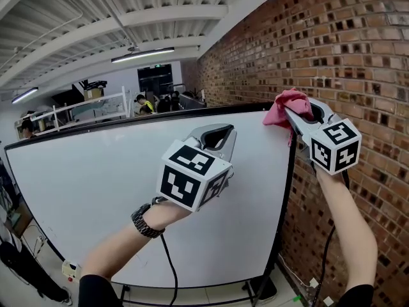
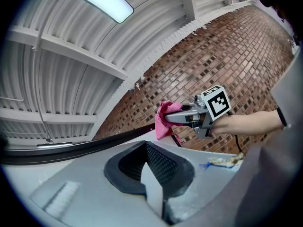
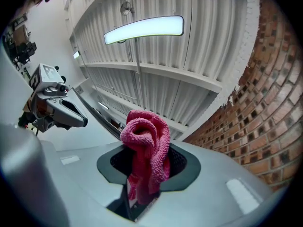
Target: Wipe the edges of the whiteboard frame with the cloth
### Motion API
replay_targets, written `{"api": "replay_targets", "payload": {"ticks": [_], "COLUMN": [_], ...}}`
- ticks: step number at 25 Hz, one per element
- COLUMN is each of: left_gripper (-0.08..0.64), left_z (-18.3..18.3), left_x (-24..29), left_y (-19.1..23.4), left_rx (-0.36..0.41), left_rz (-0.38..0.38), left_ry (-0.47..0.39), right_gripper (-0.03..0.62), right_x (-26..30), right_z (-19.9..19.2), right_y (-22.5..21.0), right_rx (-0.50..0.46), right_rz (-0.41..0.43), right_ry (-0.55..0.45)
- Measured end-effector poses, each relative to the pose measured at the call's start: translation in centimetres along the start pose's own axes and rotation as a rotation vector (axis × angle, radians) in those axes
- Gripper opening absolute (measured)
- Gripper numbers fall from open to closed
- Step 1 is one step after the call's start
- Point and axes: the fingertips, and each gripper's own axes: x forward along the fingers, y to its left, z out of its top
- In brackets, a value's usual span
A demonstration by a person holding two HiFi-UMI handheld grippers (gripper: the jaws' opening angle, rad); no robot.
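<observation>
The whiteboard [image 1: 96, 190] stands in a black frame [image 1: 289, 190] beside a brick wall. At the frame's top right corner sits a pink cloth [image 1: 281, 110], and my right gripper [image 1: 299, 121] is shut on it. The cloth [image 3: 147, 141] bunches up out of the shut jaws in the right gripper view. In front of the board's middle, clear of the frame, my left gripper [image 1: 220, 136] has its jaws closed on nothing. The left gripper view shows the right gripper [image 2: 182, 117] with the cloth [image 2: 164, 119] against the frame's dark top edge [image 2: 94, 143].
A brick wall [image 1: 358, 56] runs close along the board's right side. Behind the board's top edge are shelves and a seated person [image 1: 144, 102]. The board's stand feet [image 1: 265, 290] rest on the floor below, and a cable hangs from each gripper.
</observation>
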Motion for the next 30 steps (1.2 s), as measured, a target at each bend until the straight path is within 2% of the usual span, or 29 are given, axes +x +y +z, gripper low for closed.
{"api": "replay_targets", "payload": {"ticks": [5,8,10,14,16,18,22,27,30], "left_gripper": [0.003,0.003,0.003,0.003,0.003,0.003,0.003,0.003,0.003], "left_z": [-0.4,-1.5,-3.0,-7.4,-10.0,-12.4,-15.8,-19.8,-22.5], "left_x": [0.9,1.3,1.6,2.1,1.5,0.4,-1.6,-3.2,-3.9], "left_y": [-2.8,-4.3,-5.3,-7.6,-9.2,-10.8,-13.5,-17.0,-18.3], "left_rx": [0.041,0.031,0.027,0.117,0.13,0.114,0.095,0.006,-0.036], "left_rz": [-0.031,-0.056,-0.063,-0.054,-0.076,-0.104,-0.143,-0.187,-0.178], "left_ry": [0.017,0.041,0.061,0.111,0.156,0.19,0.183,0.156,0.168], "right_gripper": [0.123,0.123,0.123,0.124,0.124,0.124,0.124,0.126,0.126], "right_x": [-1.9,-3.0,-3.5,-4.2,-5.1,-6.1,-7.8,-10.1,-11.4], "right_z": [-3.0,-5.2,-7.1,-11.3,-13.1,-14.6,-18.4,-24.0,-27.3], "right_y": [-2.1,-1.7,-0.6,1.4,2.5,3.7,6.4,9.0,10.4], "right_rx": [-0.021,-0.013,-0.021,-0.043,-0.025,0.004,0.059,0.101,0.131], "right_rz": [-0.05,-0.047,-0.027,0.029,0.048,0.063,0.094,0.129,0.14], "right_ry": [0.067,0.105,0.132,0.188,0.213,0.235,0.273,0.348,0.391]}}
